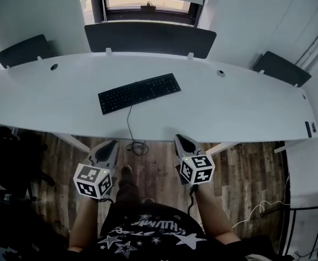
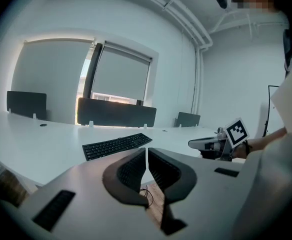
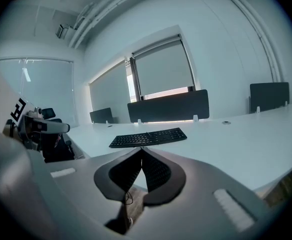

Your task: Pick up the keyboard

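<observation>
You wear a black T-shirt printed with white stars and white lettering (image 1: 148, 230), and a dark shoe (image 1: 126, 173) shows below it. Your grey-shelled left gripper (image 1: 110, 144) and grey-shelled right gripper (image 1: 181, 138) each carry a white cube with black square markers (image 1: 93, 180). Their black ribbed pads (image 2: 131, 170) sit in curved dark frames. A thin black cable (image 1: 191, 199) runs from the right one.

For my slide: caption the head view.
Shut, empty left gripper and right gripper held before the white desk, black keyboard lying untouched on it.
</observation>
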